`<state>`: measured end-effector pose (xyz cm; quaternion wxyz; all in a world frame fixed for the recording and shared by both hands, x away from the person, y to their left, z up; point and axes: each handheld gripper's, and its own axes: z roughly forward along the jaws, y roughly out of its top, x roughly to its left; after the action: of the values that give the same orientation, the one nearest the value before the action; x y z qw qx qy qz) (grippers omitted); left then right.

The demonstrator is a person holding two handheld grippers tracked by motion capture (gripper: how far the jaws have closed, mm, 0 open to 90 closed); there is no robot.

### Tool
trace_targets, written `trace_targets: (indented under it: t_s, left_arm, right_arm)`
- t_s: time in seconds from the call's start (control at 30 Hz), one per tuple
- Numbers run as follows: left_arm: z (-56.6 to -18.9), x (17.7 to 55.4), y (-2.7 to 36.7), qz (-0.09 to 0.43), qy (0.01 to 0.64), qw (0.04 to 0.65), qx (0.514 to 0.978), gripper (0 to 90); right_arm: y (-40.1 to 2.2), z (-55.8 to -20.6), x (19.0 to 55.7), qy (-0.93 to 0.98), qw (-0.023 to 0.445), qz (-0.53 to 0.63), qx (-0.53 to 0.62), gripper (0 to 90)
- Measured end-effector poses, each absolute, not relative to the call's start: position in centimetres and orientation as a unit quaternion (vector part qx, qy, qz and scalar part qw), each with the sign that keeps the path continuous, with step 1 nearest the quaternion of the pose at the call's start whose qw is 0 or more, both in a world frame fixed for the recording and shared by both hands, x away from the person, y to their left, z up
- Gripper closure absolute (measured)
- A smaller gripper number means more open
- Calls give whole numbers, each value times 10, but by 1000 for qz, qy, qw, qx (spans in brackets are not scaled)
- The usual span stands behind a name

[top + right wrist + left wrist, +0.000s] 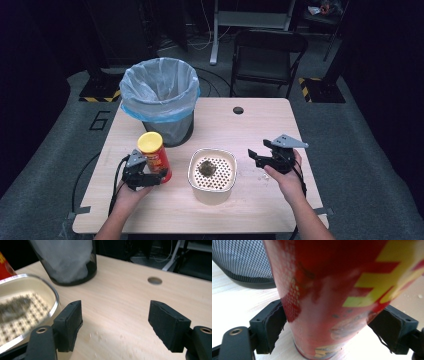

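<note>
My left gripper [159, 176] brackets the red canister [155, 156], which stands upright on the table [260, 125] just left of the cream strainer bowl [212, 172]. Both pads meet its lower wall, long axis vertical between them. My right gripper [261, 153] hangs with jaws apart and nothing in them, just right of the bowl. The lined bin [160, 97] stands directly behind the canister.

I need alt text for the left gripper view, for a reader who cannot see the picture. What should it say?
A red canister with yellow lettering stands on the pale table between the two black jaws of the left gripper, whose pads lie against its sides. Behind it at upper left is the black mesh wall of a bin.
</note>
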<state>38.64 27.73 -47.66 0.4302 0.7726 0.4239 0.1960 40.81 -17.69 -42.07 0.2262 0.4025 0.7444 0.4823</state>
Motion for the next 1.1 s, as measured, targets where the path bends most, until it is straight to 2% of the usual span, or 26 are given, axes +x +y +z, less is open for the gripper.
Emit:
trace_targets:
  t_s: [0.23, 0.5, 0.83, 1.1]
  left_arm:
    - [-481, 389, 277, 205, 427, 434, 766, 206]
    - [-486, 388, 272, 213, 432, 445, 755, 229]
    - [-479, 383, 276, 218, 427, 455, 750, 244]
    - [-460, 375, 283, 209, 425, 465, 748, 244]
  right_arm:
    - [-191, -459, 396, 746, 229, 454, 430, 270]
    - [-194, -479, 393, 753, 233, 426, 444, 270]
    - [-193, -489, 391, 768, 252, 401, 431, 271]
    - [-201, -493, 392, 758, 240, 407, 449, 270]
